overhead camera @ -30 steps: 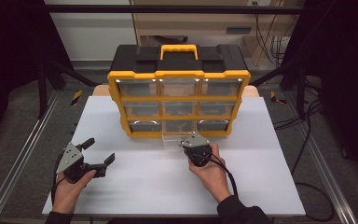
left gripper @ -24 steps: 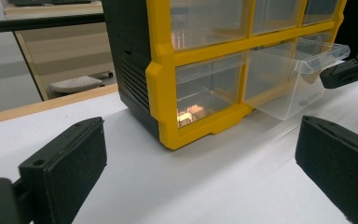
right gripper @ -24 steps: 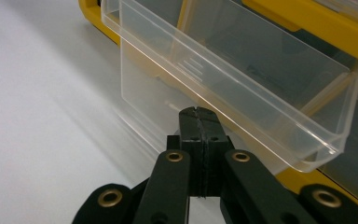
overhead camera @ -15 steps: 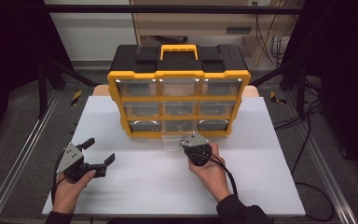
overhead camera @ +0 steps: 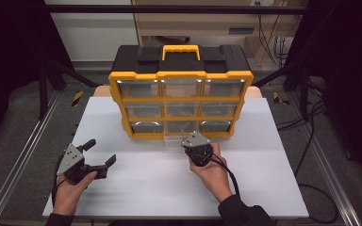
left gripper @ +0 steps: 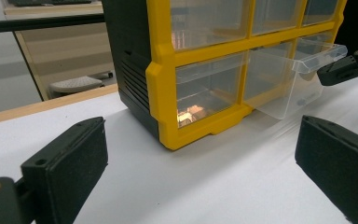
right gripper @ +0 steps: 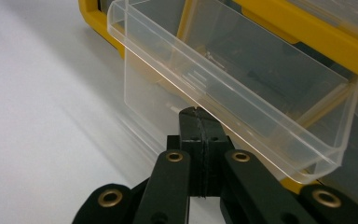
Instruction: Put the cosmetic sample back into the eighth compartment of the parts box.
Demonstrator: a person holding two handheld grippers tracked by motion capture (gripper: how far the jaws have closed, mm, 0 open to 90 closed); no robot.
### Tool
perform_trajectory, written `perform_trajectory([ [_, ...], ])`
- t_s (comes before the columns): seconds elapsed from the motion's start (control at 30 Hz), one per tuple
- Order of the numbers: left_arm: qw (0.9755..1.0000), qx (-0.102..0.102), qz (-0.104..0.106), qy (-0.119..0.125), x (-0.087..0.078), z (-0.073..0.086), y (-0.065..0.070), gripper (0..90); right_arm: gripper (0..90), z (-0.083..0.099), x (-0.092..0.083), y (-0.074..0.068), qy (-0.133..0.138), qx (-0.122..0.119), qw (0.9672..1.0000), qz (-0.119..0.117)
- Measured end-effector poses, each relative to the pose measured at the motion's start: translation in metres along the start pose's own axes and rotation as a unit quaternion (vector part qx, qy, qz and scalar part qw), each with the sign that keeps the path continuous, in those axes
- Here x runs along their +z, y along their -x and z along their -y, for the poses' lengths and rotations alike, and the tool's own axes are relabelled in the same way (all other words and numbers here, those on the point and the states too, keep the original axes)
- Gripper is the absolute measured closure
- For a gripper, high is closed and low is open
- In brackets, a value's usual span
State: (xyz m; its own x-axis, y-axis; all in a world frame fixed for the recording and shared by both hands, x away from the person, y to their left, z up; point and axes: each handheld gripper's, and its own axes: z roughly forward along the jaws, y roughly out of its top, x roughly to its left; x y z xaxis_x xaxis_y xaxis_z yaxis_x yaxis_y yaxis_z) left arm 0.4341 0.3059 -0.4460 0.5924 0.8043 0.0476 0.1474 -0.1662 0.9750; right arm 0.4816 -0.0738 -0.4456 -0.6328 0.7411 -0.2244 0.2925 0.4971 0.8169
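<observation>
White desk point(overhead camera: 273, 188) carries a yellow drawer cabinet point(overhead camera: 181, 101). Bottom-middle clear drawer point(overhead camera: 175, 137) stands partly pulled out, unchanged from a second ago. Right gripper point(overhead camera: 191, 147) fingers are pressed together beneath its lip; whether they pinch it is unclear. Left gripper point(overhead camera: 101, 155) fingers remain apart, idle.

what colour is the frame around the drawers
Yellow frame, with a black body behind it; the left gripper view shows it best.

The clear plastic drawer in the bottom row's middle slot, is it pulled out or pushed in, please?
Pulled out: the clear plastic drawer juts past the yellow organiser frame, over the white table.
</observation>
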Motion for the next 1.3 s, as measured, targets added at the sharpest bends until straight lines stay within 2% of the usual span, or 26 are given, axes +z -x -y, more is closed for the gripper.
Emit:
perform_trajectory([
  [1.3, 1.0, 0.0, 0.0, 0.004, -0.0009, -0.001, -0.0004, 2.2, 90.0, -0.0044, 0.0082, 0.0027, 0.0, 0.007, 1.0, 0.004],
])
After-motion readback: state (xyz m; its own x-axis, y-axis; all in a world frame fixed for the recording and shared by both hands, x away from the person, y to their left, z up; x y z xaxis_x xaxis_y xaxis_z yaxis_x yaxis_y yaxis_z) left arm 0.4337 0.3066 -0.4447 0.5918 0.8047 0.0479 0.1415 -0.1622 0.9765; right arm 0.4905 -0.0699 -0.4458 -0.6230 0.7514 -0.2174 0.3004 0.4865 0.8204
